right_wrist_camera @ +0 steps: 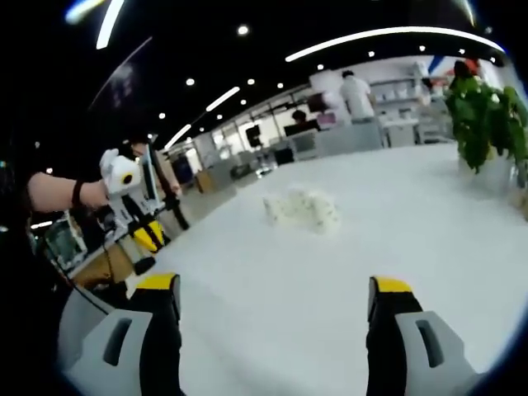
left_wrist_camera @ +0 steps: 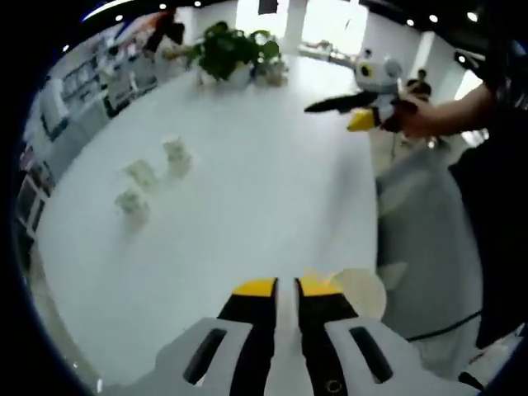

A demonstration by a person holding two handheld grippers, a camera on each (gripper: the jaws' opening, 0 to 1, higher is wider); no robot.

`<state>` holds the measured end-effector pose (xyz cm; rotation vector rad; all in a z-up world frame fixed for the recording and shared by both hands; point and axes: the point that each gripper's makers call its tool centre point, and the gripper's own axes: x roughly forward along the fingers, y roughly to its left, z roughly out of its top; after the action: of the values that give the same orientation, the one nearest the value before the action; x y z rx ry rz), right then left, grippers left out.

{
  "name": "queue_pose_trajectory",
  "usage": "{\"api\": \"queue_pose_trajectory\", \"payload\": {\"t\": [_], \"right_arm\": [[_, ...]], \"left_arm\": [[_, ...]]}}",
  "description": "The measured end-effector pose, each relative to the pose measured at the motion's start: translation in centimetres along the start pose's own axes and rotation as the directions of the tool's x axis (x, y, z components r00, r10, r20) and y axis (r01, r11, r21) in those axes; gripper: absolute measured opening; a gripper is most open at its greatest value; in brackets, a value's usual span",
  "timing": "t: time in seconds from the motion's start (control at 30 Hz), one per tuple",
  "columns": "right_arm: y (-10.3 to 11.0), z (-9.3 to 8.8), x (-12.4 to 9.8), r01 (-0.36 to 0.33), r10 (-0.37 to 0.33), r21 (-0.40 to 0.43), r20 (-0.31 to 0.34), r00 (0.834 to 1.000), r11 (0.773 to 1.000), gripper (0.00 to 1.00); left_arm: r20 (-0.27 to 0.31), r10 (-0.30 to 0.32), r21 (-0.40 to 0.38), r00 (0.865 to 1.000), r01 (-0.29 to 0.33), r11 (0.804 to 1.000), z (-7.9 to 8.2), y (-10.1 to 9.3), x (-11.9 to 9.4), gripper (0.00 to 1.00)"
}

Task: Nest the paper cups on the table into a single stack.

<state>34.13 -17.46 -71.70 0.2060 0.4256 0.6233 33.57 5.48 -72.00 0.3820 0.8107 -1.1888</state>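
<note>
In the left gripper view, the left gripper [left_wrist_camera: 285, 286] is sitting low over the round white table [left_wrist_camera: 247, 206] with its two black, yellow-tipped fingers [left_wrist_camera: 256, 289] clenched nearly together, only a thin slit between them and nothing held. Just beside the right fingertip, a pale, blurred round shape [left_wrist_camera: 360, 290] is lying at the table's edge; what it is cannot be told. Well ahead of the fingers and off to their left, three small white paper cups [left_wrist_camera: 151, 176] are standing near one another, apart and not nested. Farther beyond them, a green leafy plant in a white pot [left_wrist_camera: 233, 56] is standing at the far edge.

In the right gripper view, the right gripper [right_wrist_camera: 275, 297] is hovering with its yellow-tipped fingers [right_wrist_camera: 389, 289] released, spread wide and empty. The paper cups are showing as a blurred white cluster straight ahead between the fingertips, well beyond them on the table.
</note>
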Motion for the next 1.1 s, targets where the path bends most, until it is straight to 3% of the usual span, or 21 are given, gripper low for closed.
{"api": "queue_pose_trajectory", "payload": {"t": [0.07,0.13,0.17,0.27,0.37,0.7,0.73,0.77,0.83,0.93,1.1], "right_arm": [[0.0,0.0,-0.1,-0.002,0.002,-0.002,-0.002,1.0,1.0,0.92],[0.0,0.0,-0.2,-0.001,0.001,-0.005,-0.005,1.0,1.0,0.92],[-0.1,0.0,-0.3,0.0,0.0,-0.006,-0.006,1.0,1.0,0.92],[0.0,0.2,-0.5,0.001,-0.001,-0.011,-0.002,1.0,1.0,0.92],[0.2,-0.1,-0.6,0.002,-0.002,-0.008,-0.008,1.0,1.0,0.92],[0.5,-0.2,-0.7,0.002,-0.002,-0.016,-0.017,1.0,1.0,0.93],[0.5,-0.2,-0.7,0.003,-0.003,-0.021,-0.024,1.0,1.0,0.93],[0.5,-0.2,-0.7,0.003,-0.004,-0.021,-0.026,1.0,1.0,0.93],[0.3,-0.1,-0.8,0.005,-0.006,-0.019,-0.024,1.0,1.0,0.93],[0.4,0.2,-0.9,0.008,-0.009,-0.021,-0.024,1.0,1.0,0.93],[0.6,0.1,-1.0,0.008,-0.009,-0.024,-0.031,0.999,1.0,0.93]], "left_arm": [[0.073,0.02,-0.034,0.997,-0.017,0.999,0.8,0.3,-0.3,0.12],[0.154,0.063,-0.083,0.986,-0.051,0.995,1.5,1.1,-0.7,0.14],[0.162,0.086,-0.117,0.983,-0.068,0.991,1.3,1.5,-0.9,0.16],[0.167,0.114,-0.108,0.979,-0.097,0.989,1.0,1.8,-0.9,0.28],[0.175,0.119,-0.142,0.977,-0.094,0.985,0.4,1.9,-0.8,0.34],[0.26,0.175,-0.212,0.95,-0.12,0.97,1.1,2.5,-1.4,0.56],[0.288,0.199,-0.184,0.937,-0.15,0.971,1.6,2.9,-1.7,0.56],[0.295,0.202,-0.166,0.934,-0.158,0.973,1.7,2.9,-1.8,0.56],[0.298,0.212,-0.185,0.931,-0.162,0.969,1.7,3.1,-1.8,0.57],[0.347,0.236,-0.207,0.908,-0.171,0.963,2.3,3.6,-2.0,0.62],[0.392,0.245,-0.244,0.887,-0.157,0.957,2.7,3.6,-2.2,0.7]]}}
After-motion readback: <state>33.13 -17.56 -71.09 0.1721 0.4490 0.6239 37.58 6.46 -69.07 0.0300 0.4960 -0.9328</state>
